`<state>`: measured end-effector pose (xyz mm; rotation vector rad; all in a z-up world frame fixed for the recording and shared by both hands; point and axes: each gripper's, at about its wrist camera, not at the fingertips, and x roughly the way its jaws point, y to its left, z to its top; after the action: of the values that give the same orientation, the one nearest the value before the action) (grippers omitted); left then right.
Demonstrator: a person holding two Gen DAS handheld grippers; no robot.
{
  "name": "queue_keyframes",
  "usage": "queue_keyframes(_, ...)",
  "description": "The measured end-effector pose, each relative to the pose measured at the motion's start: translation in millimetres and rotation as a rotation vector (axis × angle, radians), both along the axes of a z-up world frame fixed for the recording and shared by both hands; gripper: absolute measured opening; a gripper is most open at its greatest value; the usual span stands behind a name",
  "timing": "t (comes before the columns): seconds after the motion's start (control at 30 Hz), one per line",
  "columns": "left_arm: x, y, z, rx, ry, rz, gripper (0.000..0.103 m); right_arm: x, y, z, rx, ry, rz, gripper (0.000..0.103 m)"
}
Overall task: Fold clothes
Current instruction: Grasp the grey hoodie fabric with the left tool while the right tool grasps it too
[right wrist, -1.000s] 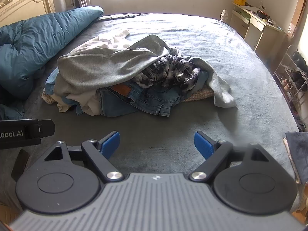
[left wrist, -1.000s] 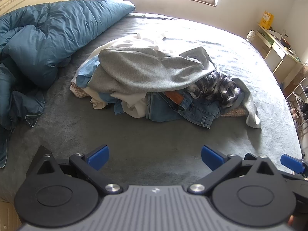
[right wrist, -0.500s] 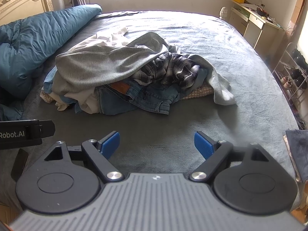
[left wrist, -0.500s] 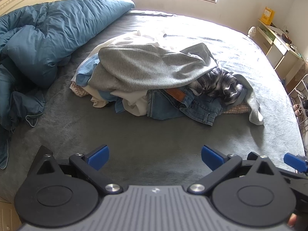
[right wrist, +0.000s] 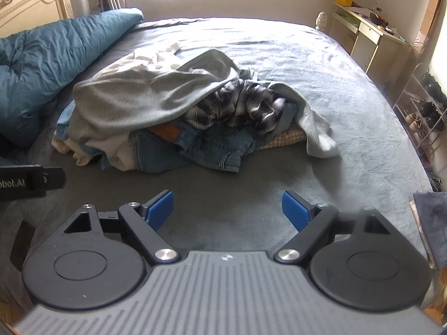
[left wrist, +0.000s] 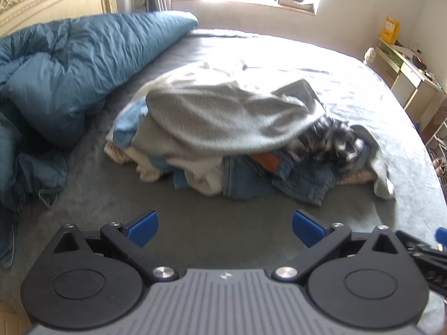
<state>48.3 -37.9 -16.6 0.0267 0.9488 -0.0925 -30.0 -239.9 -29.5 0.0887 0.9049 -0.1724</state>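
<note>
Clothes in a loose heap [right wrist: 178, 117] sit mid-bed on the grey bedspread [right wrist: 349, 117], light grey jersey garment [left wrist: 223, 117] draped over blue denim jeans [right wrist: 201, 150] and a black-and-white plaid shirt [right wrist: 240, 106]. Left gripper [left wrist: 225, 227] and right gripper [right wrist: 227, 209] hover short of the pile, jaws apart, holding nothing. Crumpled teal duvet [left wrist: 78, 64] lies left.

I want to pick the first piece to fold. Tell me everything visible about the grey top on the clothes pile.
The grey top is a large, soft, knit-looking garment draped unfolded over the top of the pile, rumpled, with one edge turned up at the far side. It covers most of the pile, resting on a plaid shirt, jeans and pale clothes beneath. Neither gripper touches it; both are open and short of the pile.
</note>
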Motion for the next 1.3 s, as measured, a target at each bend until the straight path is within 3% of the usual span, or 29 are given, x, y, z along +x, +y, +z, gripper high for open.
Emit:
queue_keyframes(0.13, 36, -7, -22, 0.012, -0.084, -0.024, 0.103, 28, -18, -3, 0.008, -0.045, 0.023, 0.085)
queue_keyframes(0.27, 75, -29, -78, 0.048, -0.172, -0.113, 0.103, 66, -36, -21, 0.028, -0.091, 0.060, 0.085)
queue_keyframes(0.33, 91, -45, -107, 0.106, -0.223, -0.186, 0.102, 92, -44, -43, 0.051, -0.114, 0.086, 0.085)
queue_keyframes(0.53, 130, -84, -163, 0.274, -0.257, -0.336, 0.095, 177, -62, -102, 0.095, -0.187, 0.134, 0.084)
queue_keyframes(0.63, 149, -104, -192, 0.358, -0.273, -0.411, 0.077, 208, -73, -112, 0.136, -0.224, 0.134, 0.084)
queue_keyframes(0.73, 168, -124, -220, 0.442, -0.289, -0.486, 0.039, 228, -81, -121, 0.158, -0.227, 0.130, 0.084)
queue_keyframes(0.77, 175, -131, -229, 0.470, -0.294, -0.511, 0.018, 231, -83, -125, 0.160, -0.222, 0.132, 0.084)
queue_keyframes(0.8, 180, -134, -234, 0.472, -0.291, -0.523, 0.003, 233, -85, -128, 0.161, -0.216, 0.135, 0.084)
queue_keyframes(1.0, 178, -106, -207, 0.289, -0.325, -0.430, 0.002, 239, -98, -140, 0.186, -0.208, 0.159, 0.084)
queue_keyframes(1.13, 165, -86, -172, 0.134, -0.358, -0.391, 0.001, 260, -121, -140, 0.273, -0.214, 0.097, 0.083)
queue_keyframes(1.23, 149, -71, -152, 0.000, -0.382, -0.408, 0.001, 284, -138, -134, 0.338, -0.250, 0.070, 0.083)
queue_keyframes(1.3, 136, -66, -148, -0.045, -0.381, -0.443, 0.001, 307, -147, -129, 0.373, -0.266, 0.063, 0.084)
